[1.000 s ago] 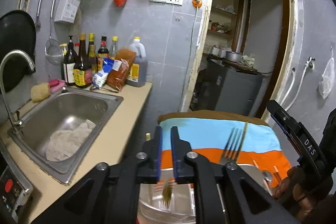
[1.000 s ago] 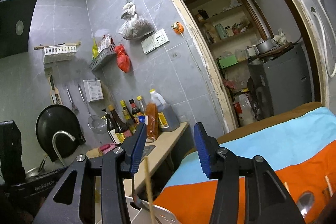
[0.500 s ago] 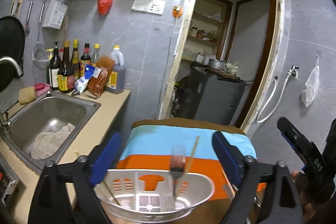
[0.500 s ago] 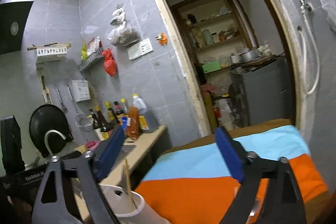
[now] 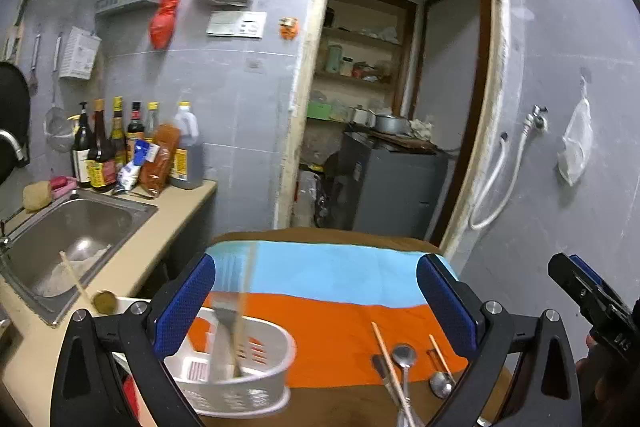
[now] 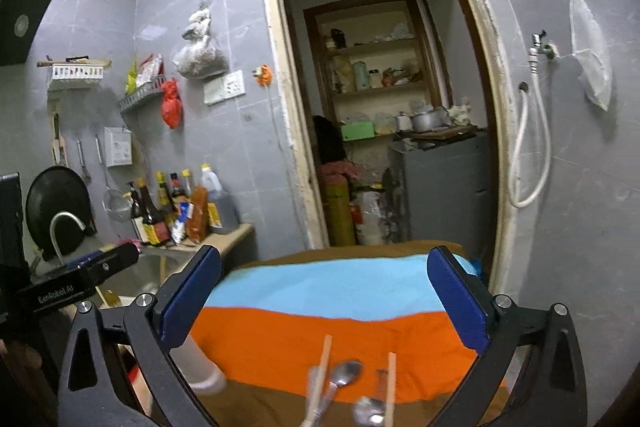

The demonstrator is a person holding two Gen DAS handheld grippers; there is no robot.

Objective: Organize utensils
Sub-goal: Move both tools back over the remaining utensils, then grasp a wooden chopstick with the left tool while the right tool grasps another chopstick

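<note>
Two spoons (image 6: 346, 374) below right tongs (image 6: 324, 301)

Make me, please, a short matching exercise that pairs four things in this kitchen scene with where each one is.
Things:
1. fork
2. spoons
3. red bag
4. sauce bottles

Places:
A. hanging on the grey tiled wall
B. standing in the white basket
C. lined up on the counter behind the sink
D. lying on the table near the edge of the orange cloth

Pairs: 1-B, 2-D, 3-A, 4-C
</note>
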